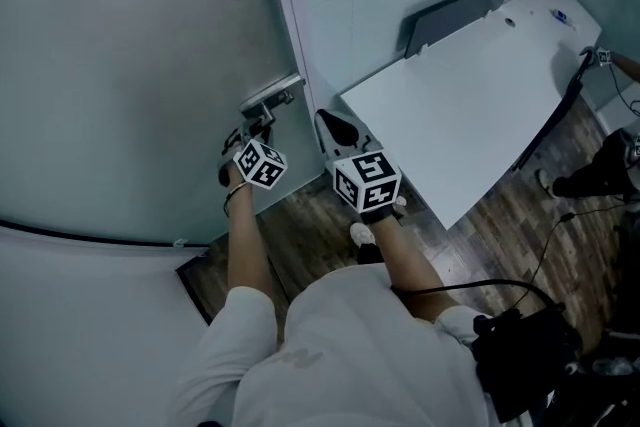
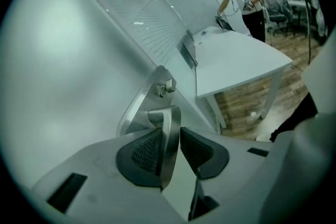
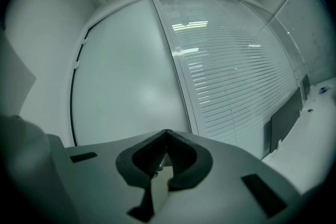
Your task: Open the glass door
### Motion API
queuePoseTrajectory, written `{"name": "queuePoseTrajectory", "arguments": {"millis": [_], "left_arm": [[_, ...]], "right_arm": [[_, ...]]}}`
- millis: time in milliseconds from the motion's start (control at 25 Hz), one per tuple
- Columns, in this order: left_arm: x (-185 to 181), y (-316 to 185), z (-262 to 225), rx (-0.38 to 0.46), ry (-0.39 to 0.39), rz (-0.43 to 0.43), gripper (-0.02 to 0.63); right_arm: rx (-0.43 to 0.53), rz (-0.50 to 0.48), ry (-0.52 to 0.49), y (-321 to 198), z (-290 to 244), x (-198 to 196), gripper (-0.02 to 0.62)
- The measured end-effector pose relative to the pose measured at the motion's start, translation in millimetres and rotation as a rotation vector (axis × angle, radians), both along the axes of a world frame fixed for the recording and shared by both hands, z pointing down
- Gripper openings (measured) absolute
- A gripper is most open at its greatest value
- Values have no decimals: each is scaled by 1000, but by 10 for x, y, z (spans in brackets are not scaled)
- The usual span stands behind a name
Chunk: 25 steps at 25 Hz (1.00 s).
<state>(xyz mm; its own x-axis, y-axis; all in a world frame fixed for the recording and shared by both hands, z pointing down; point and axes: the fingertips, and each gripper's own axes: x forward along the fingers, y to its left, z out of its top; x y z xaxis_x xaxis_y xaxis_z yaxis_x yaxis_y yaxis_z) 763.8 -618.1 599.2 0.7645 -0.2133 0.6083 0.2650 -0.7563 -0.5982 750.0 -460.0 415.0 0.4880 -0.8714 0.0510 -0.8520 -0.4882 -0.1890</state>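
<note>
Left gripper (image 2: pixel 169 132): jaws clamped on the metal door handle (image 2: pixel 167 114), one pad on each side of the lever. Just beyond, the handle's plate (image 2: pixel 147 94) sits at the right edge of the glass door (image 3: pixel 126 76). Right gripper (image 3: pixel 167 135): to the right, jaws pressed together and empty, facing the door.

Dim, teal-tinted light is washing all views; fisheye edges are bending and darkening, and glare is streaking the blinds (image 3: pixel 190 24).
</note>
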Motion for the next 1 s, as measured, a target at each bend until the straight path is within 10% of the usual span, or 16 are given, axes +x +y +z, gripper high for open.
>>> {"name": "queuePoseTrajectory", "arguments": {"millis": [1000], "left_arm": [[-1228,1183,8,147,41,163,110]], "right_arm": [[-60,30,-39,868,370,-1714,-5]]}}
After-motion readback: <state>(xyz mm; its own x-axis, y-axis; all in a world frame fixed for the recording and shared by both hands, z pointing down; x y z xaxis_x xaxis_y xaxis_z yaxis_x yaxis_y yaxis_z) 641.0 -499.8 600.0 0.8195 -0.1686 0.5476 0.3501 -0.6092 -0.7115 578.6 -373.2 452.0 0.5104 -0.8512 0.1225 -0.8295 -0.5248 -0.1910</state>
